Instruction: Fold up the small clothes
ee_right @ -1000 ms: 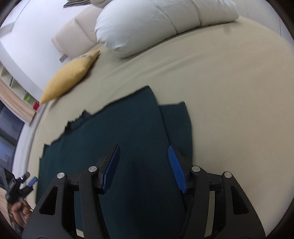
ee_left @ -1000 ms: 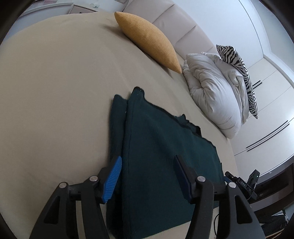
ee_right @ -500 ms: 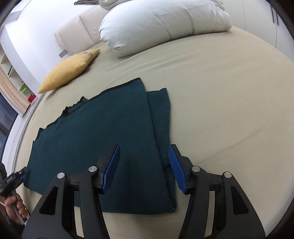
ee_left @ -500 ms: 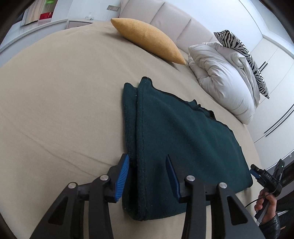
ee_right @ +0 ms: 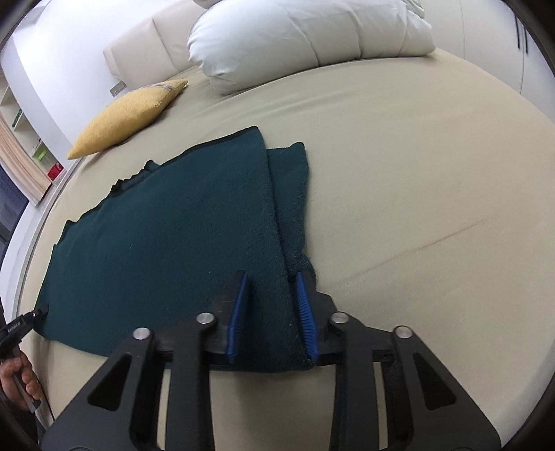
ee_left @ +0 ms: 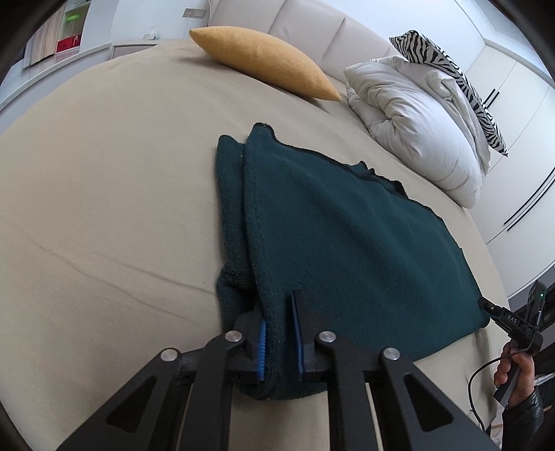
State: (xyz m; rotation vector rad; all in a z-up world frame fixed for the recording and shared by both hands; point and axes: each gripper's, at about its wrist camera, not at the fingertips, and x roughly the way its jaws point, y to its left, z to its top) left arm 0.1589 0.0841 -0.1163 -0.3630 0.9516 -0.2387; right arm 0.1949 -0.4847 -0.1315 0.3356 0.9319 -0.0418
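Note:
A dark green fleece garment [ee_left: 347, 243] lies flat on the beige bed [ee_left: 104, 208], its side parts folded in. My left gripper [ee_left: 279, 333] sits at the near left corner. Its jaws are closing, and the blue pads pinch a ridge of the fabric. In the right wrist view the garment [ee_right: 173, 225] spreads to the left. My right gripper [ee_right: 272, 312] is at the near right corner, jaws closing with the fabric edge filling the gap between the pads. Each view shows the other gripper at the far corner, held by a hand [ee_left: 517, 374].
A yellow cushion [ee_left: 263, 66] and a white duvet [ee_left: 416, 132] lie at the head of the bed, with a zebra-print pillow [ee_left: 451, 76] behind. A padded headboard [ee_left: 312, 27] and white wardrobe doors [ee_left: 513, 173] border the bed. Bare sheet [ee_right: 416, 208] lies beside the garment.
Both grippers slid back to the garment's near corners and came down onto it. Their jaws went from wide apart to narrow, with fabric caught between the pads.

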